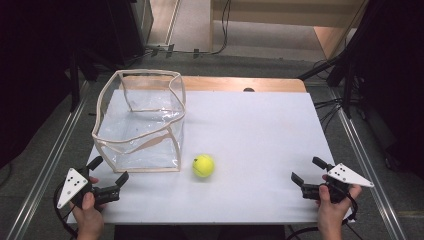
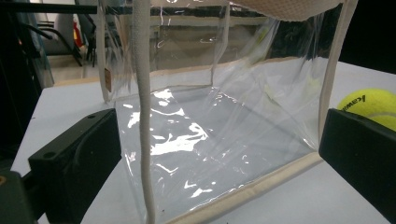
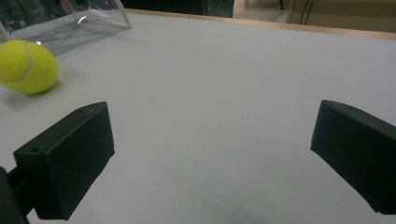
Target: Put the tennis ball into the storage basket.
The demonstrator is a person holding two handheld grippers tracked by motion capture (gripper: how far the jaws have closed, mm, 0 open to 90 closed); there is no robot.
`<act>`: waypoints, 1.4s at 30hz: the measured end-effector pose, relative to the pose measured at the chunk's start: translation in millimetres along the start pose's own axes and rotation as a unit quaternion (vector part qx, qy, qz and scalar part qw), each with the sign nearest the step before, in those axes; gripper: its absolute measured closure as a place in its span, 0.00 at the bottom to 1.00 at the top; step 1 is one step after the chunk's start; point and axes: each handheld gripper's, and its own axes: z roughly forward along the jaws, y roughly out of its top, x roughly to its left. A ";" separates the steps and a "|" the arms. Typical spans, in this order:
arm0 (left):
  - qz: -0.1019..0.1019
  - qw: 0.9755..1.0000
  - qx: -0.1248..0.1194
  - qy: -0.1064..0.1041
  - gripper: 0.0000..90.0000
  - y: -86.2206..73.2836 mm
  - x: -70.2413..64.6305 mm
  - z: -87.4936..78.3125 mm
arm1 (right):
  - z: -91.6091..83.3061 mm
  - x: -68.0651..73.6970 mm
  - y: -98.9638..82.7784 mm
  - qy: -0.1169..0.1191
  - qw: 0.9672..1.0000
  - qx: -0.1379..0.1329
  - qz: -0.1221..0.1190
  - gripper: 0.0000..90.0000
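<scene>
Bag (image 1: 140,122) sits left of centre frame on tabletop (image 1: 260,130); ball (image 1: 203,166) just beside its lower-right corner, outside it.

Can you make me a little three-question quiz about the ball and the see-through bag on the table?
1. True or false: the yellow-green tennis ball is inside the clear plastic bag with beige trim.
2. Which gripper is nearer the bag: A) left gripper B) right gripper?
3. Fill in: both grippers have their jaws ____.

Key
1. False. The ball sits on the white table top, just outside the bag's near right corner.
2. A. In the left gripper view the bag stands right in front of its jaws.
3. Open, with nothing between them.
</scene>
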 end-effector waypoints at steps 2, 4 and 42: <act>0.001 1.000 0.000 0.000 0.00 0.0 -0.2 0.1 | 0.0 0.0 1.8 0.004 1.000 -0.002 0.000 0.00; 0.001 1.000 0.000 0.000 0.00 -0.1 -0.6 0.1 | -0.9 0.5 4.7 0.012 1.000 -0.008 0.001 0.00; 0.005 1.000 0.001 -0.001 0.00 -0.4 -1.8 0.4 | 31.6 38.0 52.9 0.083 0.991 0.081 -0.071 0.00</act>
